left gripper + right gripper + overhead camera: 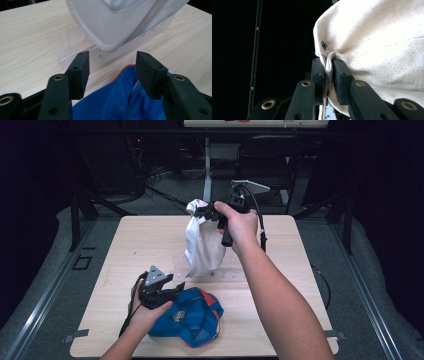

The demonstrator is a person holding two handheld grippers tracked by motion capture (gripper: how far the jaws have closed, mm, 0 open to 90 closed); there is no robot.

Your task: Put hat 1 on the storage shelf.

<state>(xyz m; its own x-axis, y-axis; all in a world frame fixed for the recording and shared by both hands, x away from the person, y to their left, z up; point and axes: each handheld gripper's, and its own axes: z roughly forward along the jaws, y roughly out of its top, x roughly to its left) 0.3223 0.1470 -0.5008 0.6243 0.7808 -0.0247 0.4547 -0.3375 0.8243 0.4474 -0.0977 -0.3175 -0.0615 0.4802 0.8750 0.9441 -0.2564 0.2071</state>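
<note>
Jaws of our right gripper are clenched on a fold of the white cap, which hangs lifted, long axis vertical, over the table middle. Our left gripper, jaws released, rests at the blue cap on the near side, nearer to it; the white brim hangs just beyond those jaws.

Surface bare along left edge and far-left corner; open passage there. White cap hangs over the centre, blocking mid-surface. Blue cap occupies near edge, centre. Right edge strip bare.
</note>
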